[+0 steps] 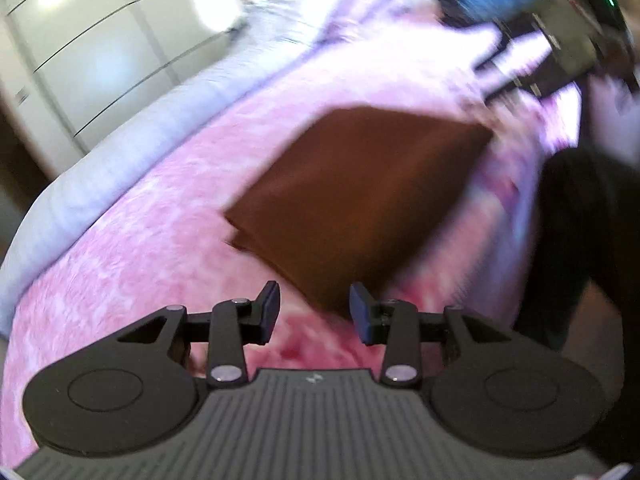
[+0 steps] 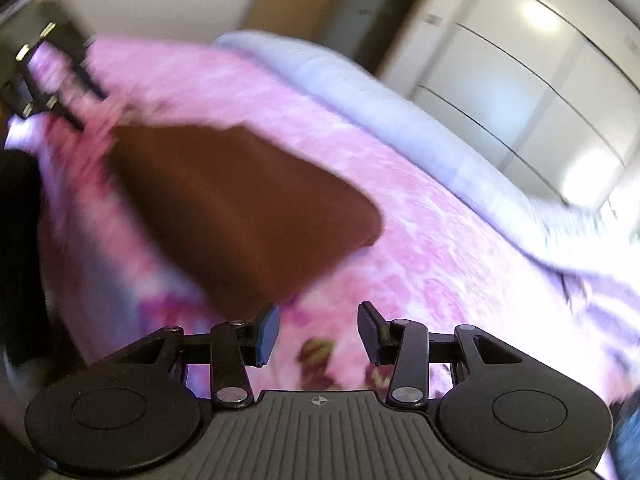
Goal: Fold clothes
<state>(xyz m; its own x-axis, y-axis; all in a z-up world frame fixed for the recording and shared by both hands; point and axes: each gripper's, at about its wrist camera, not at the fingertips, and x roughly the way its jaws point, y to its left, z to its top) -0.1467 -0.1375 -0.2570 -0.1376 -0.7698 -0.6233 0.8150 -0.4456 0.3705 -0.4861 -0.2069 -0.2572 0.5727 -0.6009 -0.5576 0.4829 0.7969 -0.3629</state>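
A brown garment (image 1: 352, 200) lies folded into a flat rectangle on a pink floral bedspread (image 1: 140, 240). My left gripper (image 1: 314, 314) is open and empty, just above the garment's near corner. In the right wrist view the same folded garment (image 2: 240, 208) lies ahead and to the left of my right gripper (image 2: 318, 332), which is open and empty over the bedspread (image 2: 420, 260). The right gripper's body (image 1: 560, 40) shows blurred at the top right of the left wrist view. The left gripper (image 2: 48, 76) shows blurred at the far left of the right wrist view.
A pale blue blanket (image 1: 100, 168) runs along the bed's far edge (image 2: 400, 120). White wardrobe doors (image 1: 100, 40) stand behind the bed (image 2: 540, 100). A dark-clothed leg (image 1: 580, 260) is at the right of the bed. Both views are motion-blurred.
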